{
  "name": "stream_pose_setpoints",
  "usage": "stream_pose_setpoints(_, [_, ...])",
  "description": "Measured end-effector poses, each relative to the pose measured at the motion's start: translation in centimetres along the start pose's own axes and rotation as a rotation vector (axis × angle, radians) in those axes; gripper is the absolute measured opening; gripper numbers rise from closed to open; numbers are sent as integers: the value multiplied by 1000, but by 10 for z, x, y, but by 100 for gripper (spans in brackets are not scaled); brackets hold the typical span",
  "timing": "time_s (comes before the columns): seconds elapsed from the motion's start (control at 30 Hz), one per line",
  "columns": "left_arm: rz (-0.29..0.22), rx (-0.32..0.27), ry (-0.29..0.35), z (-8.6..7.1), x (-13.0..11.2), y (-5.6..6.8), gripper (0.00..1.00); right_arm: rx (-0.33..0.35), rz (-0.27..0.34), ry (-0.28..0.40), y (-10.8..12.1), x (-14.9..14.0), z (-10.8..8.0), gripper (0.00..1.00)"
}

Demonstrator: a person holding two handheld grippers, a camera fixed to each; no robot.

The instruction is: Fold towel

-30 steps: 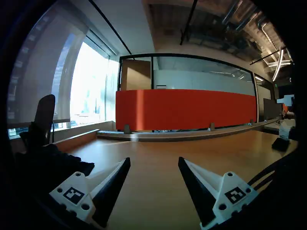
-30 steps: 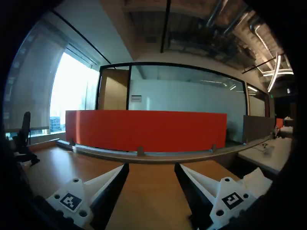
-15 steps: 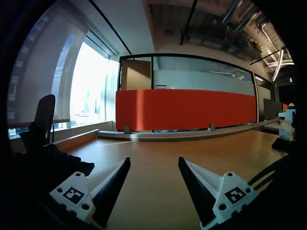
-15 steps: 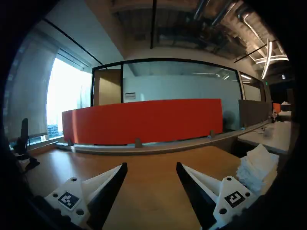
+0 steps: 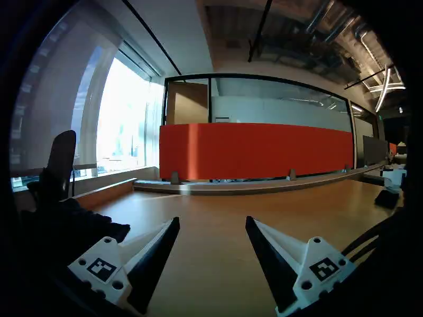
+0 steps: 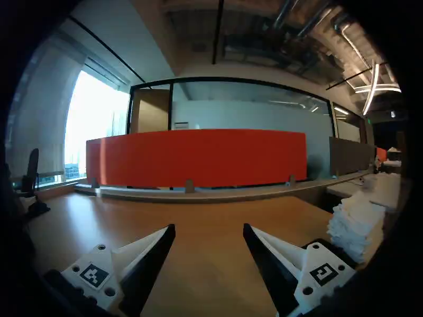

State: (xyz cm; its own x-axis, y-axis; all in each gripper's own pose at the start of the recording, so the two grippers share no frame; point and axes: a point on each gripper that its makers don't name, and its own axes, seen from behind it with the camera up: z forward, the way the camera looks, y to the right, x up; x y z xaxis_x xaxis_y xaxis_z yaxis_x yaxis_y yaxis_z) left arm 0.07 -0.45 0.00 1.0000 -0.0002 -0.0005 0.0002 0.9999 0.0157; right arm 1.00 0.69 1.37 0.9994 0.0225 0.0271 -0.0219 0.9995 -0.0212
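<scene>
Left gripper: jaws apart, nothing between them, low over the wooden table. Orange partition stands across the far edge. Right gripper: jaws likewise apart, empty. Stack of white towels sits on the table at far right, near its right-hand finger.
</scene>
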Motion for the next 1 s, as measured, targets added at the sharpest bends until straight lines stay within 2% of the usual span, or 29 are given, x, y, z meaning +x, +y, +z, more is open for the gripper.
stream_pose_setpoints(0.3, [0, 0, 0, 0, 0, 0, 92, -7, 36, -13, 4, -14, 1, 99])
stream_pose_setpoints(1.0, [0, 0, 0, 0, 0, 0, 92, -5, -1, 6, 4, -11, -7, 99])
